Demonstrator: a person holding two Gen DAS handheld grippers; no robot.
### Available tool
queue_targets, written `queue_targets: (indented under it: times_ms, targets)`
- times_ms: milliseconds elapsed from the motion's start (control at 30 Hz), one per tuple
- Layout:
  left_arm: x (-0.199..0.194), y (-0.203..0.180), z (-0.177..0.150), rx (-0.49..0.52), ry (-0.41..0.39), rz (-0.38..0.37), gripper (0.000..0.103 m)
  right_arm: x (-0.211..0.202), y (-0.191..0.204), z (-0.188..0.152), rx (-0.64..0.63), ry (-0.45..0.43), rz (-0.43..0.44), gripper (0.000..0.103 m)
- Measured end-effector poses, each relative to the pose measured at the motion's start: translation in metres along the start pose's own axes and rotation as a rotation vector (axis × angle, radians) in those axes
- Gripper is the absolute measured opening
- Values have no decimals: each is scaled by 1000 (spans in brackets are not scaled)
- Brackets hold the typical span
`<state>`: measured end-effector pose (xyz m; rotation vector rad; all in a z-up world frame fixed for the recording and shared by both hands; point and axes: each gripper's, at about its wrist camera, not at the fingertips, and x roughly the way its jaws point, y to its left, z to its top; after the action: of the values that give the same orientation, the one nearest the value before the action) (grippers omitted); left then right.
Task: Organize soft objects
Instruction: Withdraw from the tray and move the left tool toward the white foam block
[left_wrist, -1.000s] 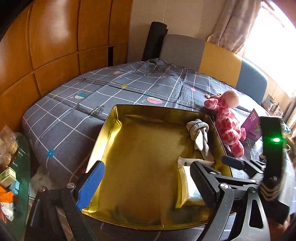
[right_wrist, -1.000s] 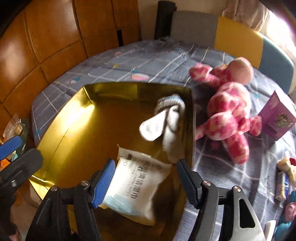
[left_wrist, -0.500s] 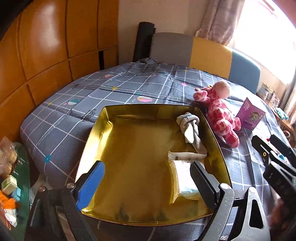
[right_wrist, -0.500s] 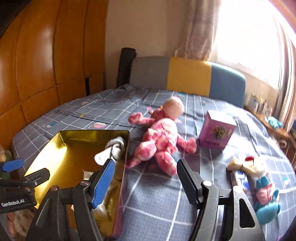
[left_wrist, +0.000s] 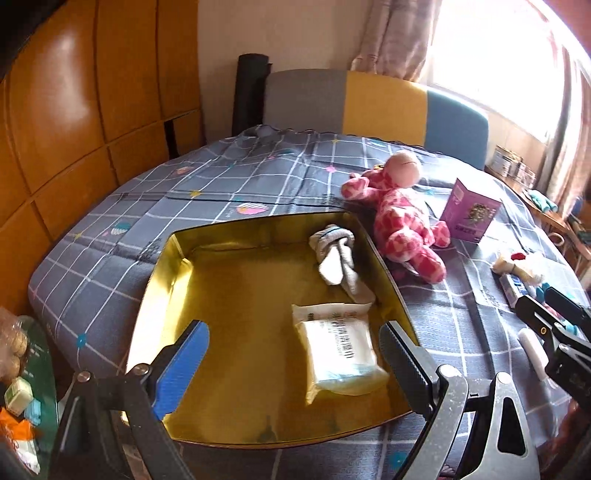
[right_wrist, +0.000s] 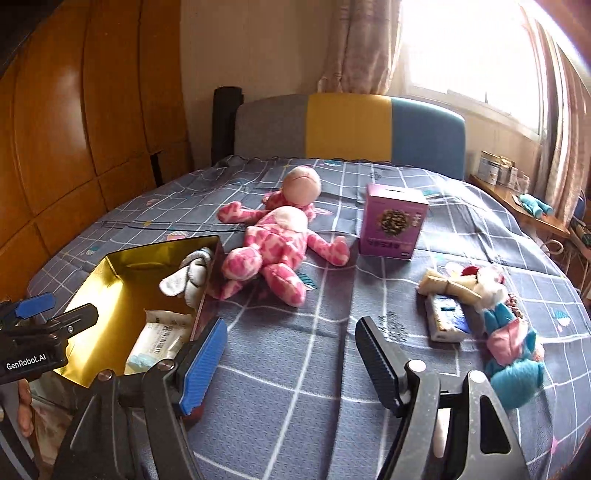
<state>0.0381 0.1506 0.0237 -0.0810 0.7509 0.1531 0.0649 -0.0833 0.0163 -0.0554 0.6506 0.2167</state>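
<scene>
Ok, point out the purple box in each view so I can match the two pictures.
Left wrist view: the purple box stands at the right of the picture, upright on the checked cloth, just right of the pink plush toy.
Right wrist view: the purple box stands right of centre, again just right of the pink plush toy.
Shared landmark: the gold tray, left of the toy in both.

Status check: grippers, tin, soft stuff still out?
Both grippers open, empty. Sock and wipes pack in tin. Pink plush still on table, clear path.
</scene>
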Motion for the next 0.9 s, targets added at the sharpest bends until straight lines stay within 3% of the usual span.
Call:
queue_targets:
  times_ms: [433, 900]
  targets:
    - [-2, -54, 10, 138, -7, -88, 103, -39, -73, -9, 107, -10, -142, 75]
    - [11, -150, 9, 334, 45, -248, 103, -91, -150, -29, 255, -36, -288, 75]
